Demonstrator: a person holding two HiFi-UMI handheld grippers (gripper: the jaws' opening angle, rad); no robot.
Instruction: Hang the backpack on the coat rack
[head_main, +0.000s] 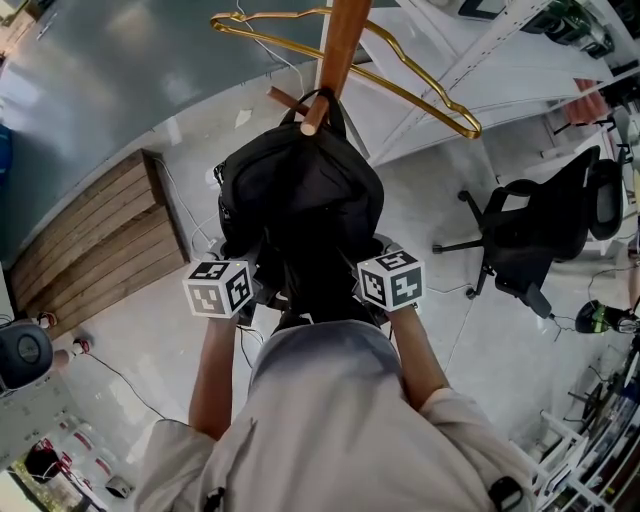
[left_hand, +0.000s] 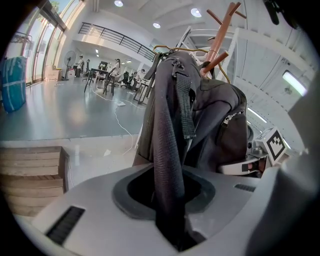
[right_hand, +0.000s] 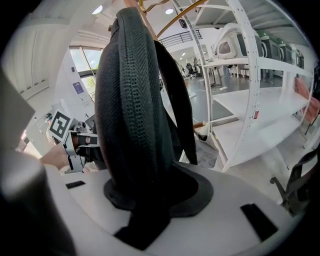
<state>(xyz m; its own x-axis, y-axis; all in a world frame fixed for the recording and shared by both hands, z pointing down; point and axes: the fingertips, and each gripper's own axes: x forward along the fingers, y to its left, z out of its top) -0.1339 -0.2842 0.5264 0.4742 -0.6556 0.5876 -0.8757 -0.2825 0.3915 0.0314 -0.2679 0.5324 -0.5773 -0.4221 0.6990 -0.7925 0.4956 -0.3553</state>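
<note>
A black backpack (head_main: 300, 195) hangs with its top handle (head_main: 322, 100) looped over a peg of the wooden coat rack (head_main: 340, 45). My left gripper (head_main: 258, 290) is at the bag's lower left, shut on a grey shoulder strap (left_hand: 167, 160) that runs down between its jaws (left_hand: 170, 222). At the lower right, my right gripper (head_main: 366, 292) is shut on the other padded strap (right_hand: 130, 115), pinched low in its jaws (right_hand: 142, 215). In the left gripper view the backpack (left_hand: 220, 125) and rack (left_hand: 220, 30) rise ahead. Each gripper's tips are hidden under the bag in the head view.
A gold wire hanger (head_main: 400, 80) hangs on the rack above the bag. White shelving (right_hand: 250, 100) stands to the right, with a black office chair (head_main: 530, 240) beyond it. A wooden platform (head_main: 100, 240) lies on the floor at the left. Cables trail across the floor.
</note>
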